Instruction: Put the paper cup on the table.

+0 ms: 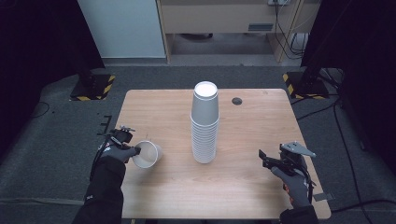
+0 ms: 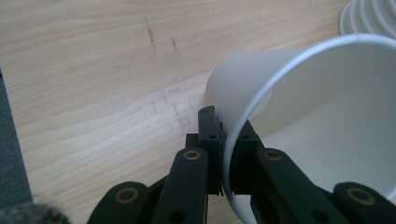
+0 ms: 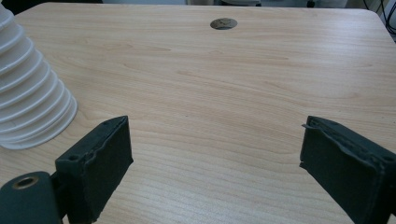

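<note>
One loose cup: a white paper cup tipped on its side at the left of the surface, well apart from the stack.
Stack: upside-down cups nested tall at mid-surface.
Left gripper: fingers clamped on the cup's rim, one inside, one outside.
Right gripper: fingers wide apart, empty, near the right edge.
Step in hand: likely carrying the single cup, either off the stack or toward it; I cannot tell which.
Next move: probably turn the cup mouth-down and keep the thin rim from buckling.
</note>
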